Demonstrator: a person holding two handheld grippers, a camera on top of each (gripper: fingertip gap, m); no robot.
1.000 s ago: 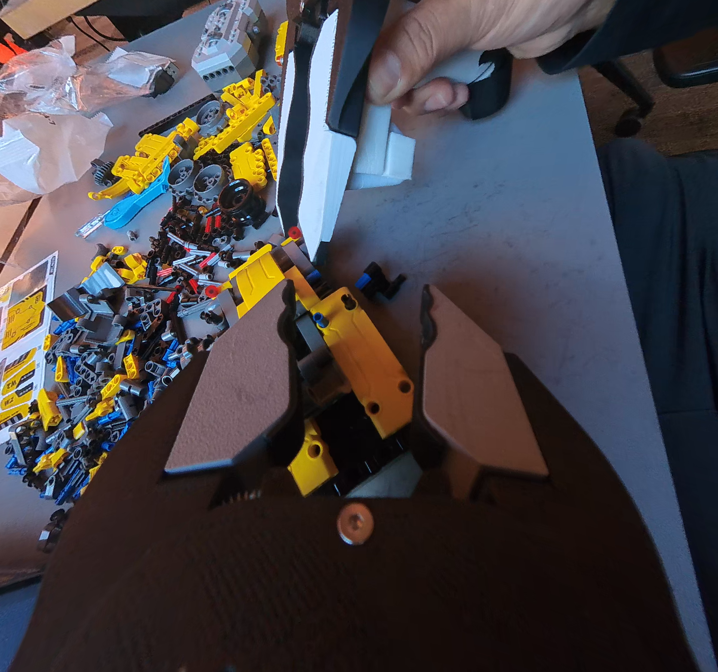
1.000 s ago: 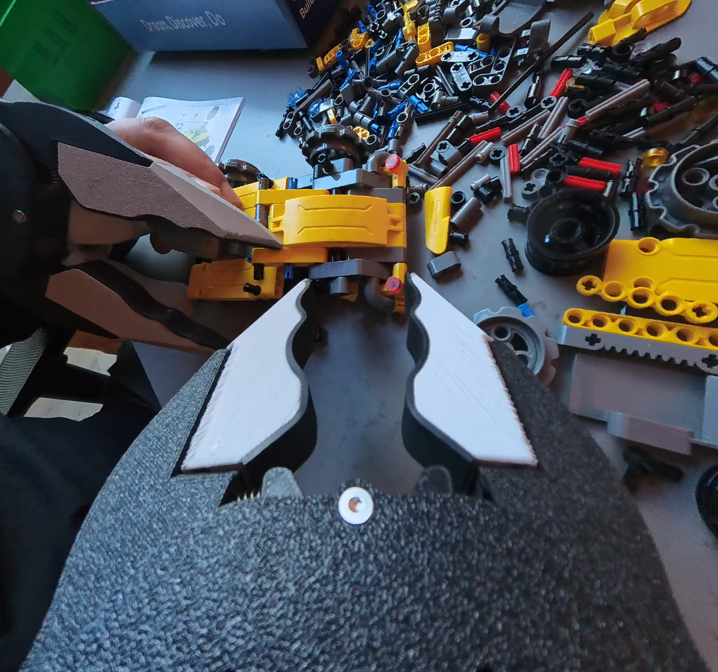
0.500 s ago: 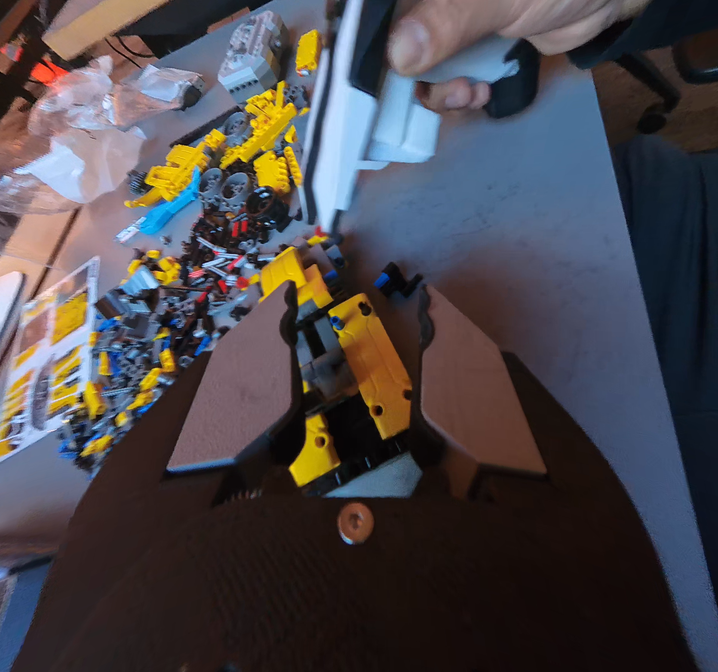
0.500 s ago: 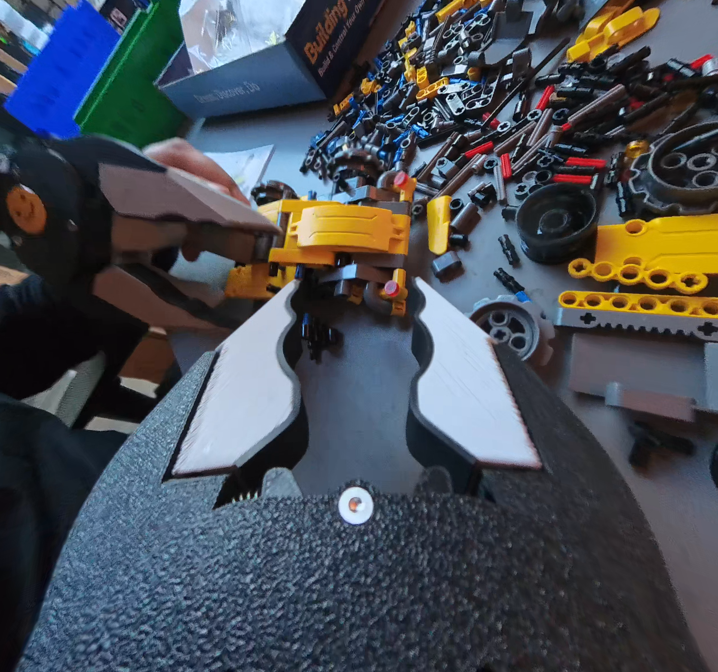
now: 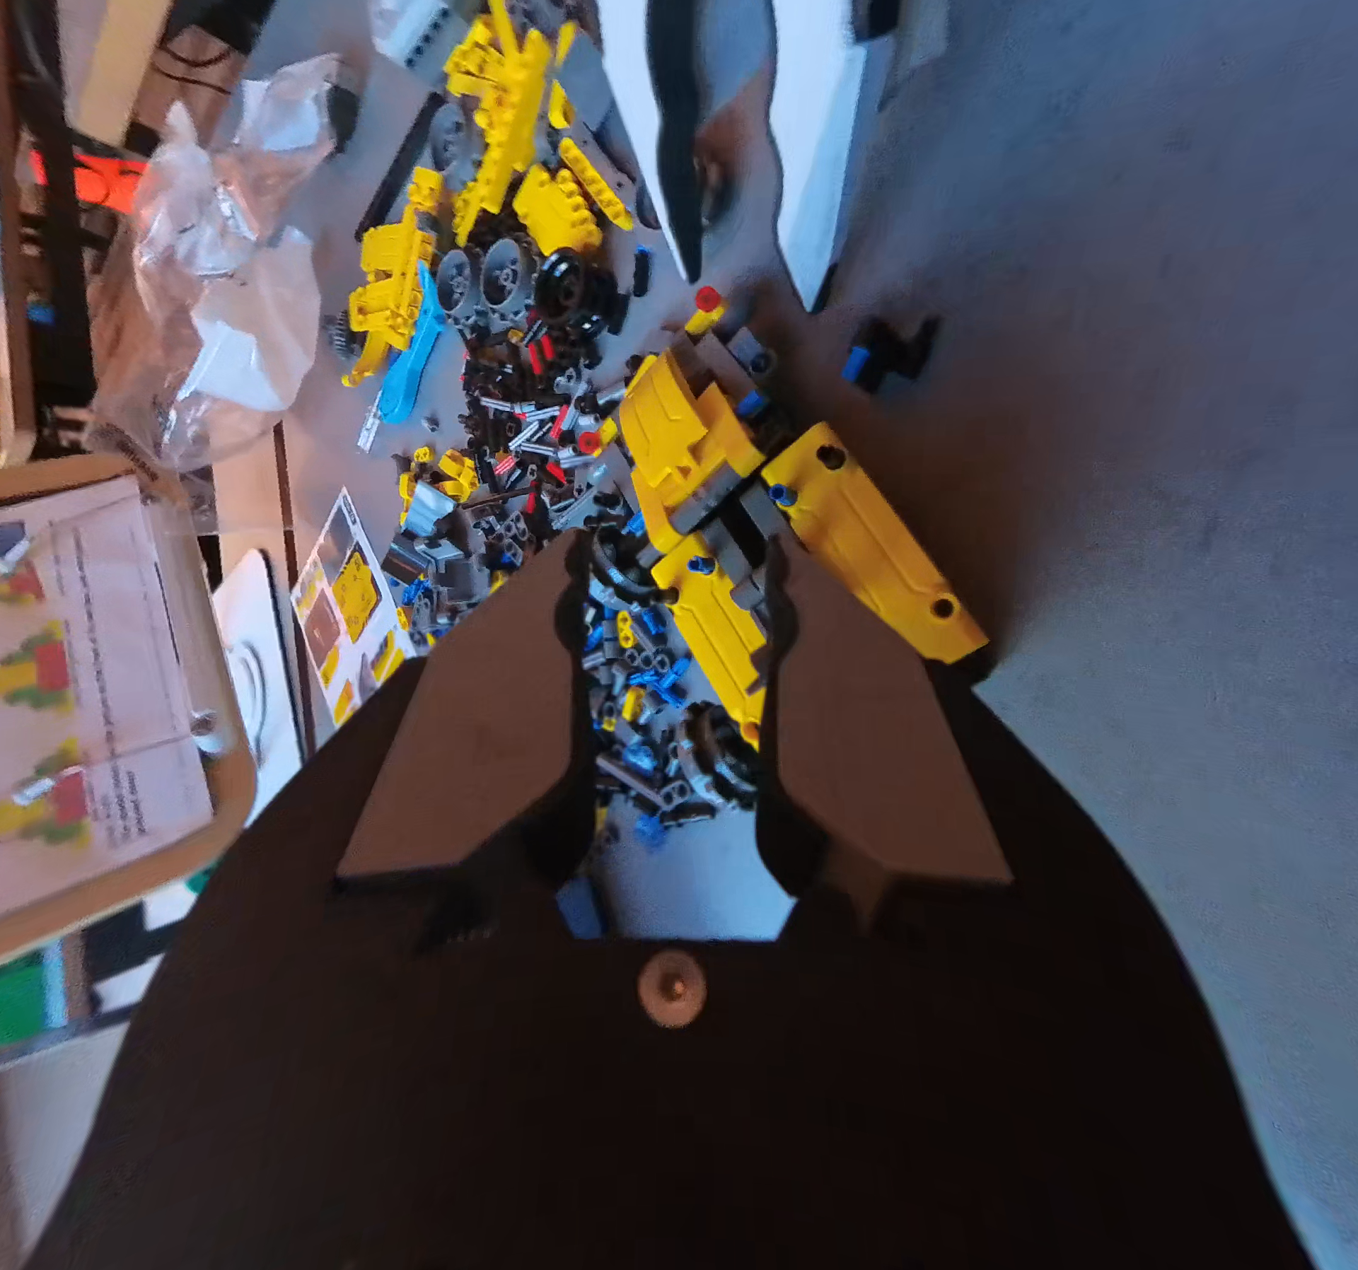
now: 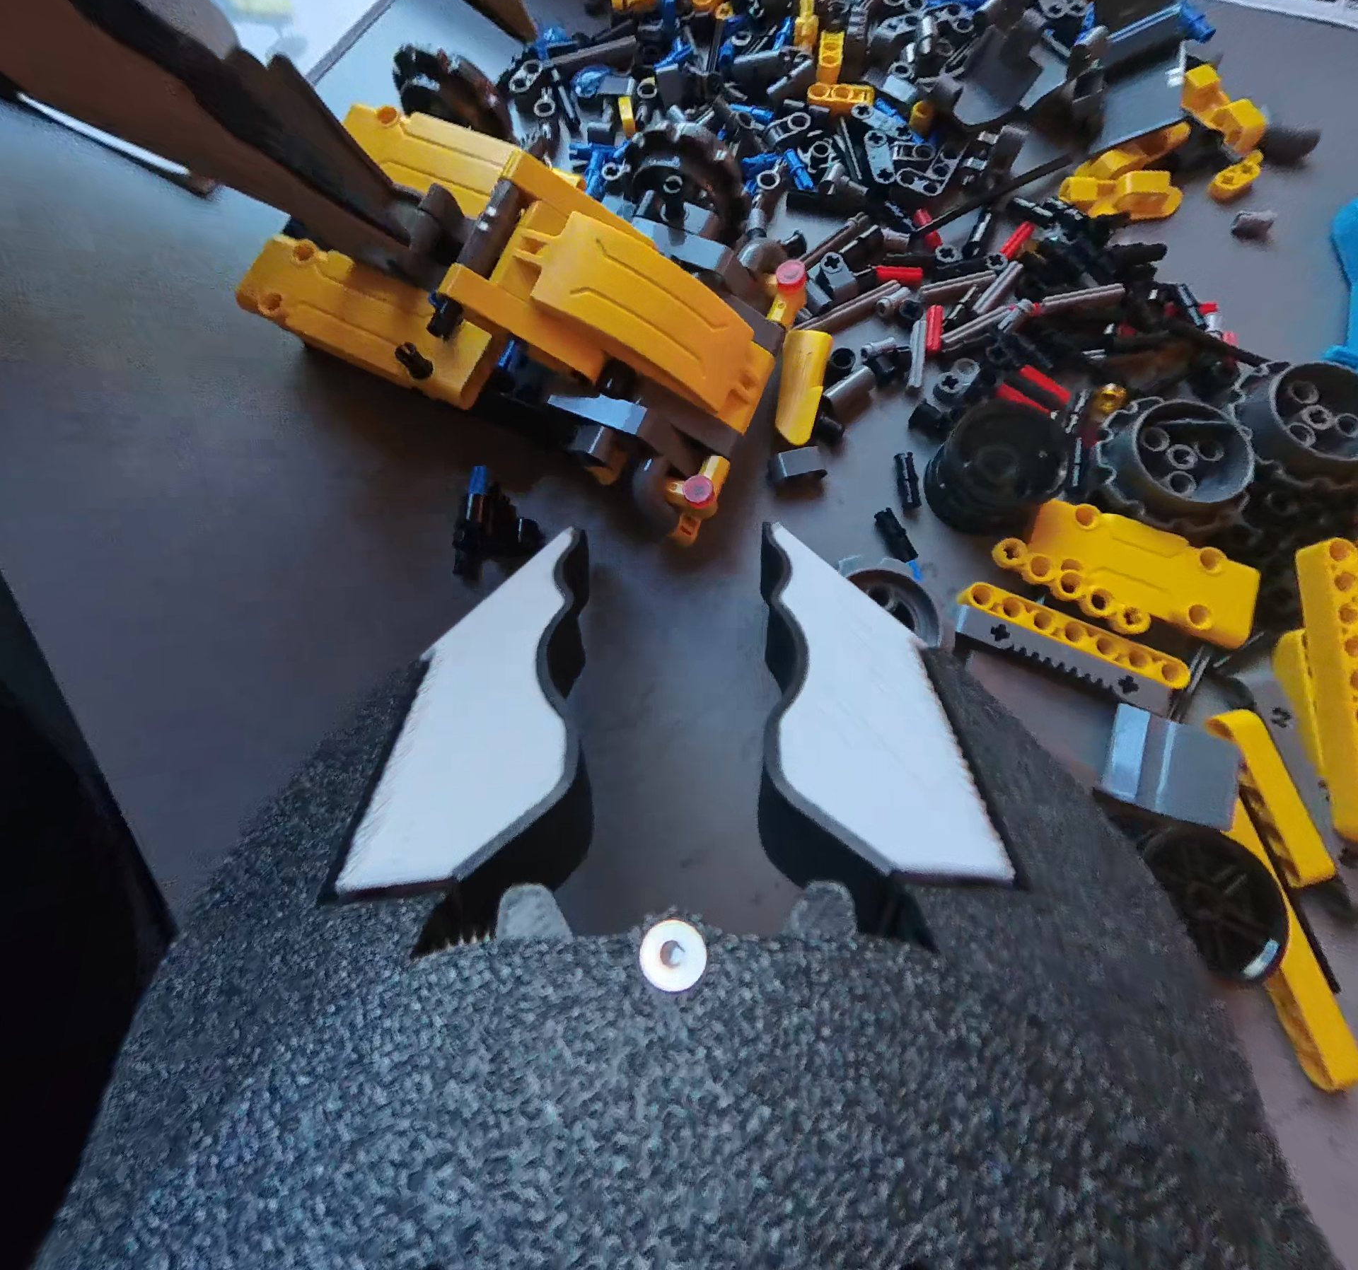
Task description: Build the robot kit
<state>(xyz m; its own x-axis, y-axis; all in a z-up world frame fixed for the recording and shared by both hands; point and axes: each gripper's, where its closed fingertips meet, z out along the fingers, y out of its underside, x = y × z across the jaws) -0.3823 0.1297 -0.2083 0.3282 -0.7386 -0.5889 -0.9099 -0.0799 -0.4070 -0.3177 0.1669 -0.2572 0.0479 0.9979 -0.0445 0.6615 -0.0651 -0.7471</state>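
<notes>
The left gripper (image 5: 672, 573), brown-fingered, has its jaws apart above the yellow brick assembly (image 5: 742, 500), which lies on the grey table (image 5: 1139, 353) beside the open stretch along the table's near edge; in the right wrist view its fingertips (image 6: 382, 235) appear to touch a grey piece on top of the assembly (image 6: 588, 294), though whether they pinch it cannot be told. The right gripper (image 6: 672, 551), with white fingers, stands apart too, holding nothing, its tips just short of the assembly's red-capped end (image 6: 698, 491) and near a small black and blue connector (image 6: 485, 515). Toward the middle of the table spreads a pile of loose pieces (image 6: 918, 96): black wheels (image 6: 992, 456), yellow beams (image 6: 1124, 573), pins. At the far-left edge sits a cardboard box (image 5: 117, 684) holding printed sheets, next to crumpled plastic bags (image 5: 220, 257).
</notes>
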